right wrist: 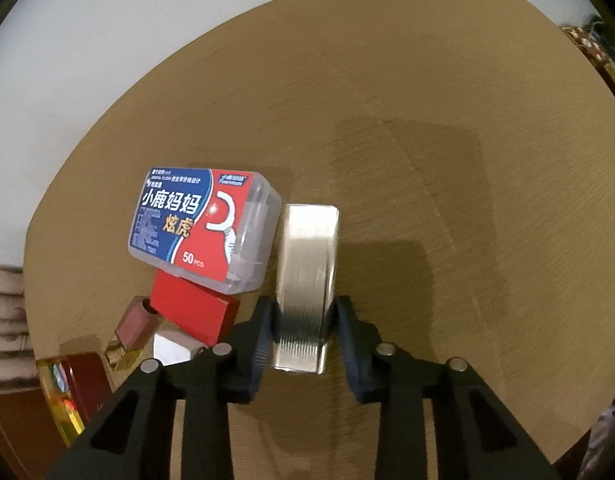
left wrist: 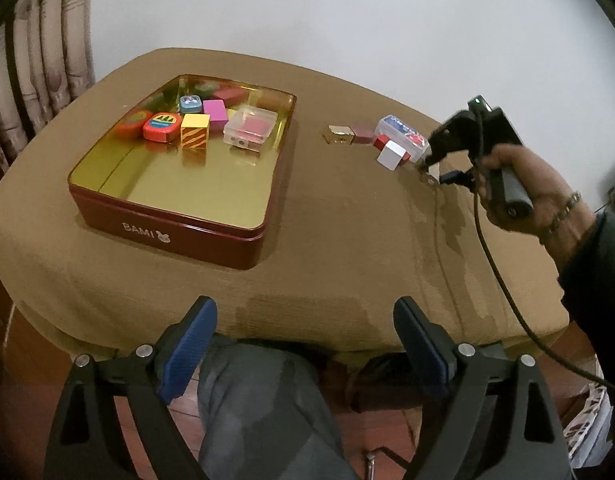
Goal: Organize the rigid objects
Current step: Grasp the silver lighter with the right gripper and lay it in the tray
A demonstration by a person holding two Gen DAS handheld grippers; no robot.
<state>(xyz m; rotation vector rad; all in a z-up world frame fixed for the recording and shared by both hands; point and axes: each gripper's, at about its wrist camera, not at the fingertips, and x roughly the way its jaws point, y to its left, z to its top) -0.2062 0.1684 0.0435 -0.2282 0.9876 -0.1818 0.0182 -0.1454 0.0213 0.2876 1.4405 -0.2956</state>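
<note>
A tan cloth covers the table (left wrist: 347, 216), white wall behind, curtain off to the left. Down on the right side, the right gripper (right wrist: 303, 326) has its pads pressed against both flanks of a silver case (right wrist: 307, 280) — clamped on it, by the look of it. The case lies on the cloth with its long axis running straight away from the gripper, along the fingers, so the jaws pinch it across its narrow width near the close end. Just beside it to the left sits the floss box (right wrist: 205, 226), nearly touching, overlapping a red block (right wrist: 193, 312); further left a maroon piece (right wrist: 135, 326) and a silver cube (right wrist: 173, 346).

The left gripper (left wrist: 303, 344) hangs off the near table edge, fingers wide apart, holding nothing.

The tin (left wrist: 179, 168) lies well to the left of the held case, nearer the left gripper, already carrying several coloured blocks at its far end. My guess: the case goes up and leftward across the cloth into the tin's bare near half.
</note>
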